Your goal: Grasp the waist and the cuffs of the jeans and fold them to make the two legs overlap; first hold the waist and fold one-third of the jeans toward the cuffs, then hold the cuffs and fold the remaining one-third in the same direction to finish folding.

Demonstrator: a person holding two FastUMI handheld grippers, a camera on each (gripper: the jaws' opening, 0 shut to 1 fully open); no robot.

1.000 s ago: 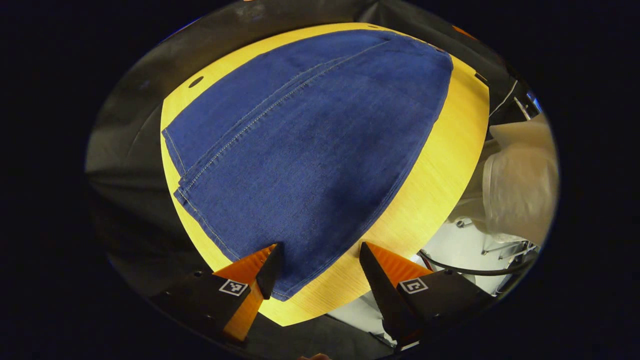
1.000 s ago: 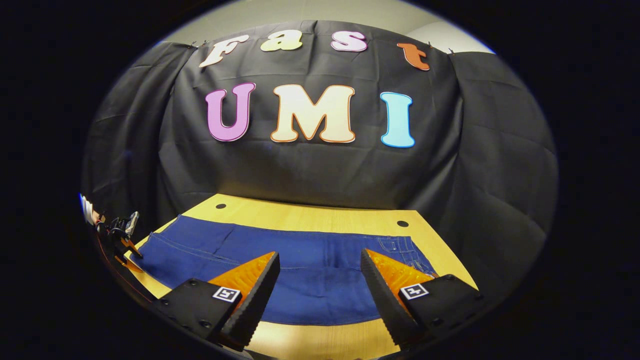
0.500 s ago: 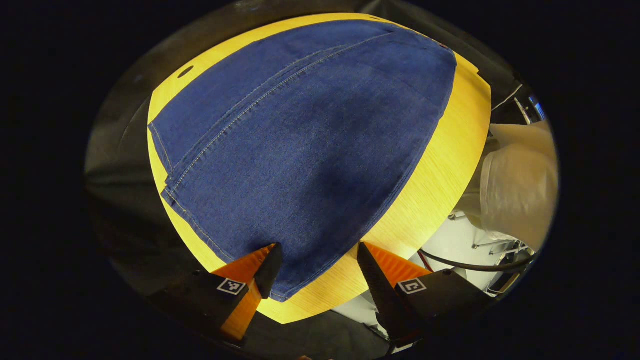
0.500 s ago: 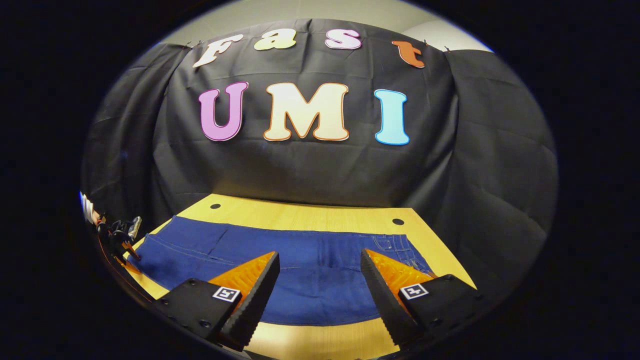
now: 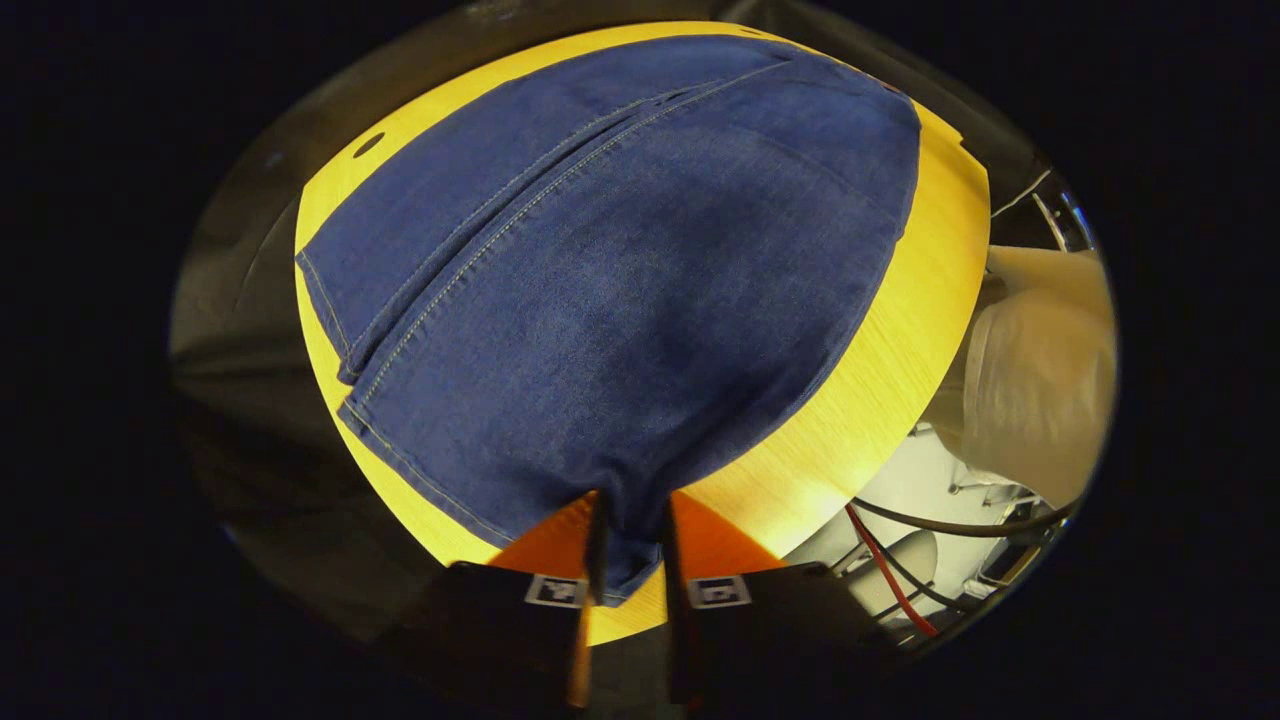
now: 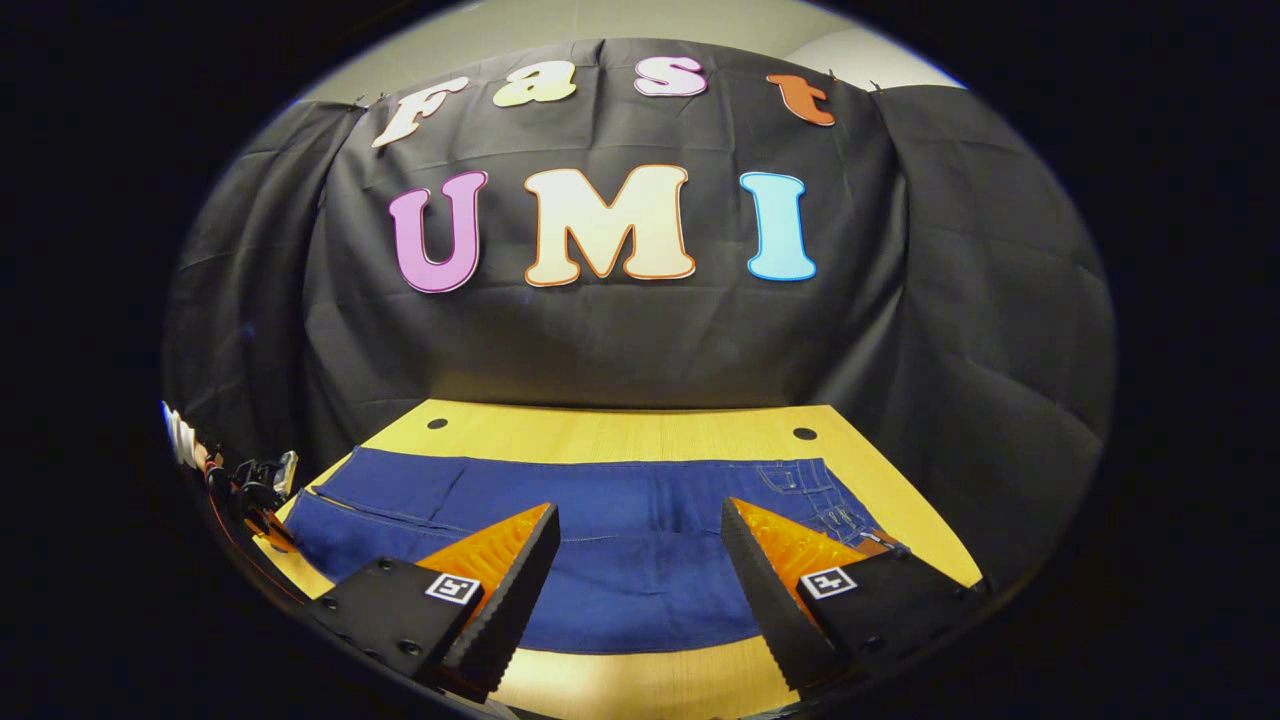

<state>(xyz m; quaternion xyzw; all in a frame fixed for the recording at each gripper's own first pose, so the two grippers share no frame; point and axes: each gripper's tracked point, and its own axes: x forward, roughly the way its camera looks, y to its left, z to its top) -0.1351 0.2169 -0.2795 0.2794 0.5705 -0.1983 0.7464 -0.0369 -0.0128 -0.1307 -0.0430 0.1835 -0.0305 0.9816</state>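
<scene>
Blue jeans (image 5: 620, 300) lie flat on the yellow wooden table (image 5: 900, 350), the two legs side by side with a stitched seam between them. In the left gripper view, my left gripper (image 5: 630, 545) is shut on the cuff corner of the nearer leg at the table's edge, and denim bunches between its fingers. In the right gripper view, the jeans (image 6: 420, 495) stretch across the table with the waist (image 6: 815, 490) and its belt loops at the right. My right gripper (image 6: 638, 512) hangs open over the near edge of the denim, holding nothing. The left gripper (image 6: 255, 490) appears small at the far left by the cuffs.
A person's white sleeve (image 5: 1040, 370) is beside the table on the right of the left gripper view, with cables (image 5: 900, 590) below it. Two small dark holes (image 6: 437, 423) (image 6: 805, 434) mark the table's back. The black cloth wall (image 6: 620, 340) stands right behind the table.
My left gripper's fingers have gone from wide apart to shut on the cuff corner, puckering the denim. The right gripper has stayed open and barely shifted.
</scene>
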